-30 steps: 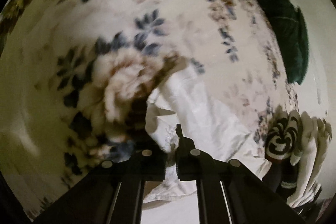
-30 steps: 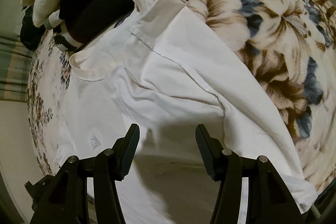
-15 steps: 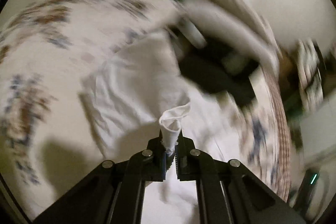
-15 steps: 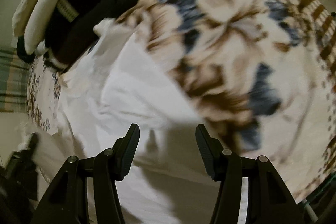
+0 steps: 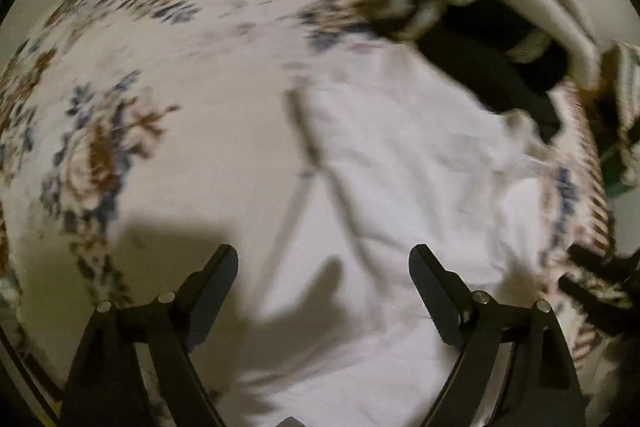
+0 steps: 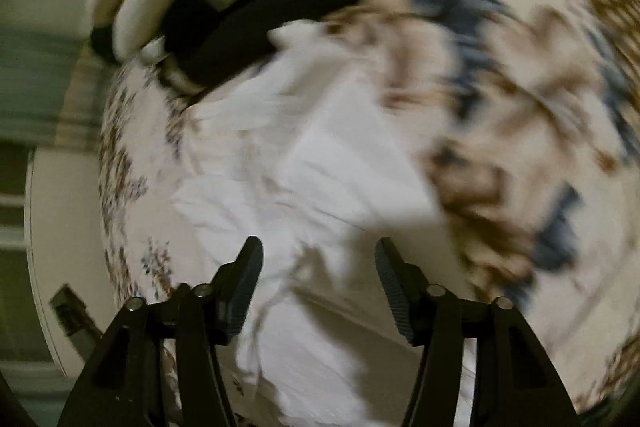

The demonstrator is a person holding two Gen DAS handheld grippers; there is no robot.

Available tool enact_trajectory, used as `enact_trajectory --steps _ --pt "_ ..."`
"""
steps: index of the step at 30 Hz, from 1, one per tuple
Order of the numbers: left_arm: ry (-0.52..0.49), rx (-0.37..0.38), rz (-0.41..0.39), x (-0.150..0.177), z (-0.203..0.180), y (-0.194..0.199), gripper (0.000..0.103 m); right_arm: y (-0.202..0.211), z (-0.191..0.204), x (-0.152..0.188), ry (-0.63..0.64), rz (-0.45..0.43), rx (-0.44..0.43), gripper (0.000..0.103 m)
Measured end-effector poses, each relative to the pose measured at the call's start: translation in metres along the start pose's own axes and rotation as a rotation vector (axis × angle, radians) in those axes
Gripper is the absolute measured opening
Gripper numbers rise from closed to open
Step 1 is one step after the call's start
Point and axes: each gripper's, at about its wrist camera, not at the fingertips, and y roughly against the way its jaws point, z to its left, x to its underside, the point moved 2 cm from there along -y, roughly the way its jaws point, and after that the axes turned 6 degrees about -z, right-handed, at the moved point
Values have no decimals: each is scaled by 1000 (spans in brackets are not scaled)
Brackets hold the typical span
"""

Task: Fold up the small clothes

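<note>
A small white garment [image 5: 400, 179] lies spread and partly folded on a floral blanket [image 5: 168, 75]. My left gripper [image 5: 323, 267] hovers above the garment's near part; its jaws are opening and stand wide with nothing pinched between them. In the right wrist view the same white garment [image 6: 320, 167] lies below my right gripper [image 6: 319, 259], whose jaws are also opening, with only cloth underneath and nothing gripped. Both views are blurred by motion.
A pile of clothes, black with cream and patterned pieces [image 5: 480, 39], lies on the blanket beyond the garment, also seen in the right wrist view as a pile of clothes [image 6: 224, 7]. The blanket's striped border [image 5: 588, 187] runs at the right. Bare floral blanket lies to the left.
My left gripper was shut on a fold of the white garment and has let it go, jaws now wide. It swung across the blanket. The right gripper shifted and opened slightly.
</note>
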Motion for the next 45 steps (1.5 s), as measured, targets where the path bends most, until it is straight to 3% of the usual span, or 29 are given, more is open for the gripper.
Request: enact_trajectory --steps 4,7,9,10,12,15,18,21,25,28,35,37,38,39,41,45 --pt "6 -74 12 -6 19 -15 87 -52 36 -21 80 69 5 63" --pt "-32 -88 12 -10 18 -25 87 -94 51 -30 131 146 30 63" --pt "-72 -101 17 -10 12 -34 87 -113 57 -26 215 178 95 61" --pt "-88 -103 25 -11 11 -39 87 -120 60 -22 308 177 189 57" --pt "-127 -108 56 -8 8 -51 87 -125 58 -18 395 173 291 54" --pt "-154 -94 123 -2 8 -61 87 -116 50 -16 381 170 309 54" --pt "-148 -53 111 -9 10 -46 87 -96 48 -17 314 162 247 56" --pt "-133 2 74 -36 9 -29 87 -68 44 -30 240 87 186 58" --pt "-155 18 25 -89 -2 -37 87 -41 26 -76 119 -43 186 58" --pt "-157 33 45 -122 -20 -64 87 -48 16 -114 61 -76 179 58" --pt "-238 55 111 -155 -66 -123 87 -104 27 -168 159 -12 210 58" --pt "-260 75 132 -152 -75 -134 76 -119 30 -170 185 10 234 53" --pt "-279 81 124 -151 -79 -135 57 -121 31 -169 194 6 235 45" --pt "-307 87 109 -150 -83 -135 33 -123 34 -168 208 2 234 18" --pt "-354 106 66 -147 -91 -127 3 -122 39 -165 221 -8 239 12" --pt "-377 145 -29 -144 -96 -99 2 -101 52 -153 258 -74 199 10"
